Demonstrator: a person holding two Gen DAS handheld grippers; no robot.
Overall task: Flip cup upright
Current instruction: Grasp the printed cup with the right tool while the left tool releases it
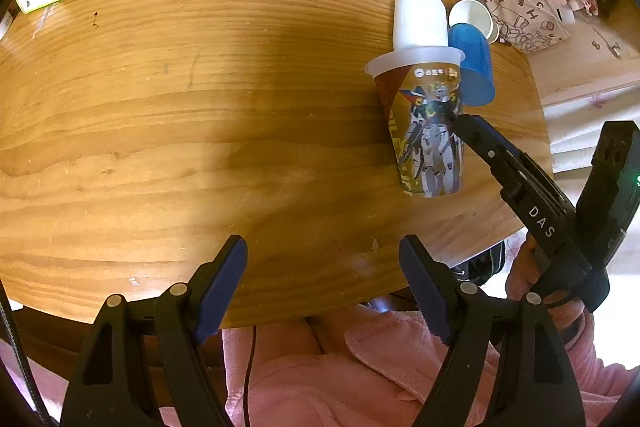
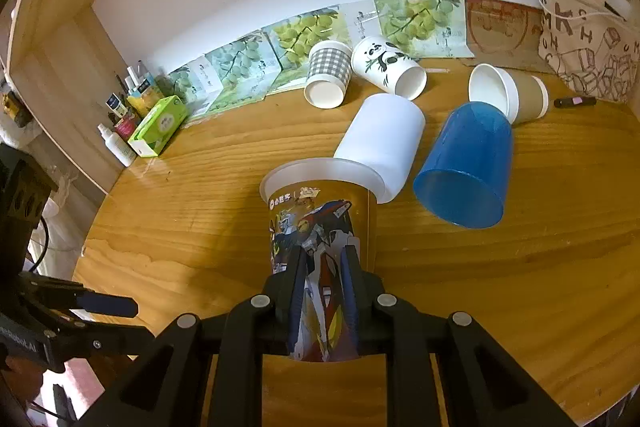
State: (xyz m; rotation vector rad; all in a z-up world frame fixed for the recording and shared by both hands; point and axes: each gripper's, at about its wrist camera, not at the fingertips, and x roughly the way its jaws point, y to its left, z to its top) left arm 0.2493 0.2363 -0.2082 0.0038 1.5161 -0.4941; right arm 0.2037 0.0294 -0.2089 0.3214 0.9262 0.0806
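A tall plastic cup with a robot print (image 2: 320, 227) lies tilted over the round wooden table (image 2: 520, 287), its rim pointing away from me. My right gripper (image 2: 323, 291) is shut on its lower body; the blue pads press both sides. In the left wrist view the same cup (image 1: 426, 131) shows at right with the right gripper's finger (image 1: 492, 151) against it. My left gripper (image 1: 322, 283) is open and empty over the table's near edge, well left of the cup.
Around the held cup lie a white cup (image 2: 382, 139), a blue cup (image 2: 468, 167), a brown-sleeved cup (image 2: 508, 93), a panda cup (image 2: 386, 67) and a checked cup (image 2: 328, 77). A green tissue box (image 2: 158, 125) and bottles (image 2: 116, 143) stand left, a printed bag (image 2: 584, 55) right.
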